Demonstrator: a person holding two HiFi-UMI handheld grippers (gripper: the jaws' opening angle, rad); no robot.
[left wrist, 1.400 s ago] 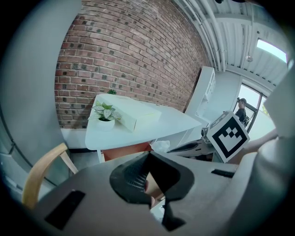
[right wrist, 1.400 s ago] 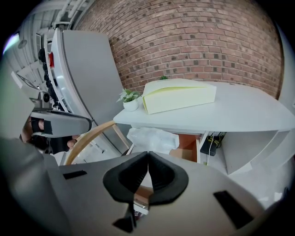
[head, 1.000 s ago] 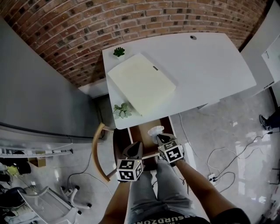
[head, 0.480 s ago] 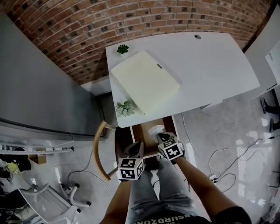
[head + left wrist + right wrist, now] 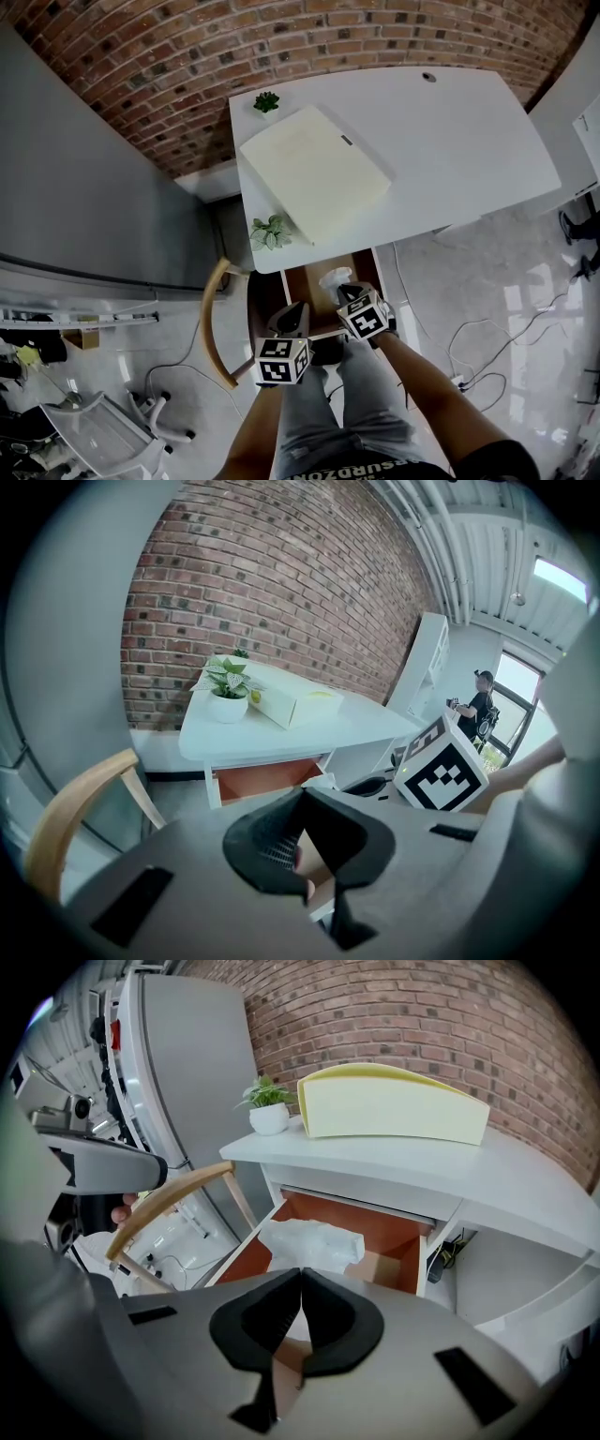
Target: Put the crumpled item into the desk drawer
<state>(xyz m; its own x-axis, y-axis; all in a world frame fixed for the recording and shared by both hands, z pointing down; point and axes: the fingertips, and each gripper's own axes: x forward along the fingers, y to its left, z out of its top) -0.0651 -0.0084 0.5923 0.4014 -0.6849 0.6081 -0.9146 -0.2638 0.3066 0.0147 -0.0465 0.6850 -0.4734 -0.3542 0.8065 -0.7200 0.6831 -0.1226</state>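
Observation:
The crumpled item, a white wad, hangs over the open wooden drawer under the white desk. My right gripper is shut, its tips pinching the wad's near end. In the head view the wad sits just ahead of the right gripper, inside the drawer's outline. My left gripper rests at the drawer's near left corner. In the left gripper view its tips meet, shut, and the drawer's wood shows behind them. I cannot tell if they pinch its edge.
A cream foam block and two small potted plants stand on the desk. A curved wooden chair is left of the drawer, beside a grey cabinet. Cables lie on the floor at right. A person stands far off.
My right gripper has sunk a little toward the drawer, still shut on the wad. The left gripper has stayed where it was.

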